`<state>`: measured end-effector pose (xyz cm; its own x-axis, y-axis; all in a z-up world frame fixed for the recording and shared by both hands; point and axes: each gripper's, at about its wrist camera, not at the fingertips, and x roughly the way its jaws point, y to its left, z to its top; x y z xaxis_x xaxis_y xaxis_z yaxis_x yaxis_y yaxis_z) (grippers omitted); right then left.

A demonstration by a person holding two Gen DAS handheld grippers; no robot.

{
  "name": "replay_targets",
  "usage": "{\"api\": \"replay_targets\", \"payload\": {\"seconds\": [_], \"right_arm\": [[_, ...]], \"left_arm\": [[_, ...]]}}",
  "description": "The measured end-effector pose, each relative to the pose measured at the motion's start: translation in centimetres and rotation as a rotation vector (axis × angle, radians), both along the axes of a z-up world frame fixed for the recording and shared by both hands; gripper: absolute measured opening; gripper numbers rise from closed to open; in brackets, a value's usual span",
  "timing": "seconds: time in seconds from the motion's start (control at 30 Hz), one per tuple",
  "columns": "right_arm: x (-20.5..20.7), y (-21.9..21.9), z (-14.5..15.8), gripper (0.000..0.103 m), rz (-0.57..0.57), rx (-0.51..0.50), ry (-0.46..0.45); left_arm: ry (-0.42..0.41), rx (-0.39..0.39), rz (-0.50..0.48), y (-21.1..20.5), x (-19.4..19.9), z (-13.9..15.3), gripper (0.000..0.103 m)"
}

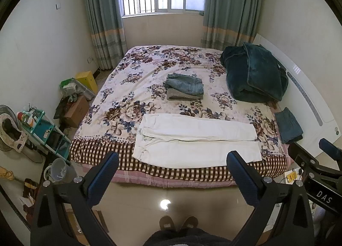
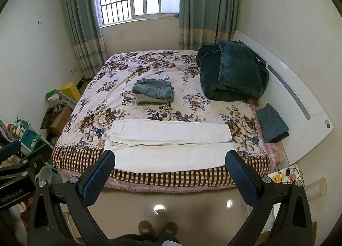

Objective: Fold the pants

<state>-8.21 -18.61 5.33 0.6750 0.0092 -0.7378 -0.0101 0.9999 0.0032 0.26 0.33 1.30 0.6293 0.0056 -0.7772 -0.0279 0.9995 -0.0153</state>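
Note:
White pants point(image 1: 196, 141) lie flat across the near edge of the bed, waistband to the left, legs running right; they also show in the right wrist view point(image 2: 168, 143). My left gripper point(image 1: 172, 160) is open and empty, held above the floor in front of the bed, short of the pants. My right gripper point(image 2: 170, 159) is also open and empty at about the same distance. The right gripper's body shows at the right edge of the left wrist view point(image 1: 316, 173).
The bed point(image 1: 149, 70) has a floral cover. Folded jeans on a grey garment point(image 1: 185, 86) lie mid-bed. A dark teal blanket point(image 1: 254, 74) is piled at the right. Folded dark pants point(image 1: 288, 125) lie by the white headboard point(image 1: 310, 100). Clutter and a shelf point(image 1: 42, 130) stand at left.

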Motion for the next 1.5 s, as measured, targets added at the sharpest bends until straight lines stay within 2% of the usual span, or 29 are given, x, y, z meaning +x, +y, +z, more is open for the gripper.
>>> {"api": "replay_targets", "payload": {"seconds": [1.5], "right_arm": [[-0.1,1.0,1.1,0.103,-0.001,0.007,0.002]], "left_arm": [[-0.018,0.009,-0.002,-0.2,0.9,0.7,0.103]]}}
